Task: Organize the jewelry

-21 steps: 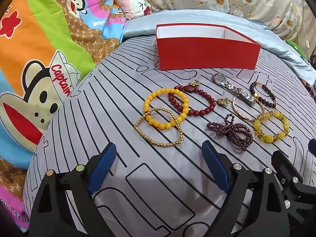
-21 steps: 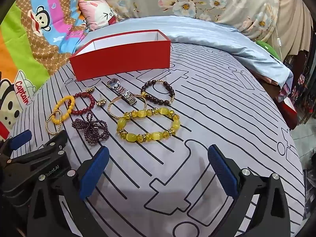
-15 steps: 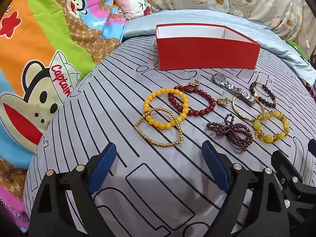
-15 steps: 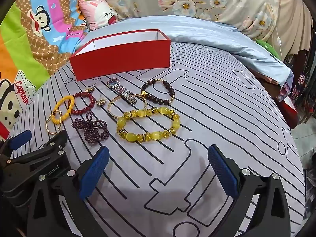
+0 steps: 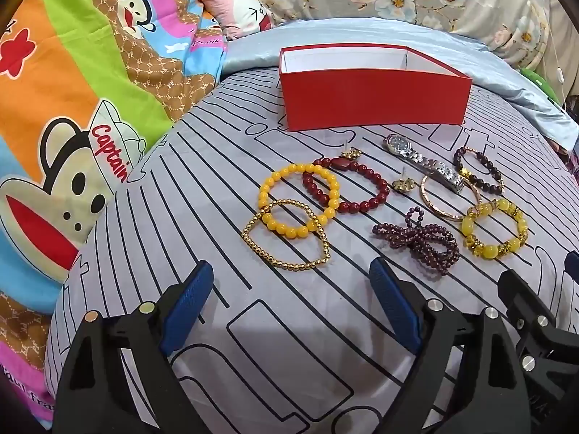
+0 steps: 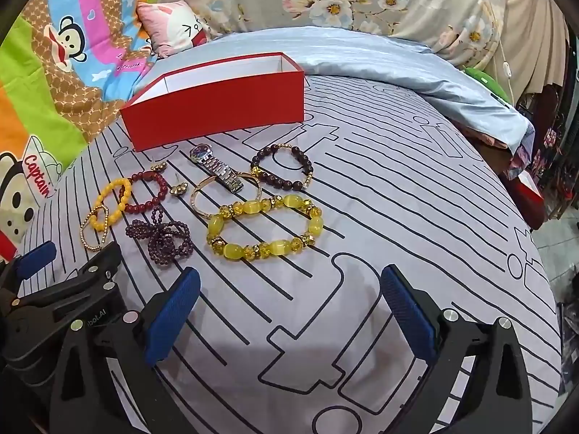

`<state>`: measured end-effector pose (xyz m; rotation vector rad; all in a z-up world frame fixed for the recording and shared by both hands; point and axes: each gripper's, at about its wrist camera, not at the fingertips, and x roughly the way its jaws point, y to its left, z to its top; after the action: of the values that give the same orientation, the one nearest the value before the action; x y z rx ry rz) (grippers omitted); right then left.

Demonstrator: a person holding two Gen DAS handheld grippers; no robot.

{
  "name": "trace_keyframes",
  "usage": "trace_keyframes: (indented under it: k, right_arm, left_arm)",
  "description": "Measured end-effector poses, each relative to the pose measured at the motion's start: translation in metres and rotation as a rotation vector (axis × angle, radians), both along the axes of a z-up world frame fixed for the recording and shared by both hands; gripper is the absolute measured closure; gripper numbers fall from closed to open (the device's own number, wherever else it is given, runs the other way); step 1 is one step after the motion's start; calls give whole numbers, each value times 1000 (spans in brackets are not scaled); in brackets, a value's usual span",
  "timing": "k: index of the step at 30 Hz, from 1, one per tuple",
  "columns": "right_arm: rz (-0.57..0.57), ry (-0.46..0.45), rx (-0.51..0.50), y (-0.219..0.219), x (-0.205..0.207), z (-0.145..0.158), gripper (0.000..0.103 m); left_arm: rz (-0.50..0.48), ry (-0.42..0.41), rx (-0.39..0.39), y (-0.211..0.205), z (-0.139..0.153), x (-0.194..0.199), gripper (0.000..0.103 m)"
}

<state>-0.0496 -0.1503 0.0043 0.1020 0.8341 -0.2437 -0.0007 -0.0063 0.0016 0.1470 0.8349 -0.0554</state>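
An open red box (image 5: 372, 99) (image 6: 217, 106) with a white inside stands at the far side of the grey striped bedspread. In front of it lie several pieces: a yellow bead bracelet (image 5: 269, 186), a thin gold bead bracelet (image 5: 260, 249), a dark red bead bracelet (image 5: 365, 202), a purple bead strand (image 5: 419, 240), a silver watch (image 5: 416, 153), a gold bangle (image 5: 434, 204), a dark brown bracelet (image 6: 286, 181) and a chunky yellow stone bracelet (image 6: 264, 249). My left gripper (image 5: 289, 298) is open, short of the gold bracelet. My right gripper (image 6: 289, 302) is open, short of the chunky yellow bracelet. Neither holds anything.
Two small gold ear studs (image 5: 403, 184) (image 5: 353, 152) lie among the bracelets. A bright cartoon-monkey quilt (image 5: 72, 108) rises on the left, a pale blue blanket (image 6: 362, 54) and a floral pillow lie behind the box. The bed's edge drops off at the right (image 6: 535, 217).
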Motion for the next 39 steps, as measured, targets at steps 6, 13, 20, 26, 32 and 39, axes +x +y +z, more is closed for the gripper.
trace_keyframes:
  k: [6, 13, 20, 26, 32, 39]
  right_arm:
    - [0, 0, -1, 0, 0, 0, 7]
    - [1, 0, 0, 0, 0, 0, 7]
    - [1, 0, -1, 0, 0, 0, 7]
    - [0, 0, -1, 0, 0, 0, 7]
    - [0, 0, -1, 0, 0, 0, 7]
    - [0, 0, -1, 0, 0, 0, 7]
  left_arm:
    - [0, 1, 0, -2, -1, 2, 19]
    - [-3, -2, -2, 1, 0, 1, 19]
    - [-2, -3, -2, -1, 1, 0, 19]
    - [-2, -2, -1, 0, 1, 0, 19]
    - [-3, -2, -2, 0, 1, 0, 19]
    - [-3, -3, -2, 0, 1, 0, 19]
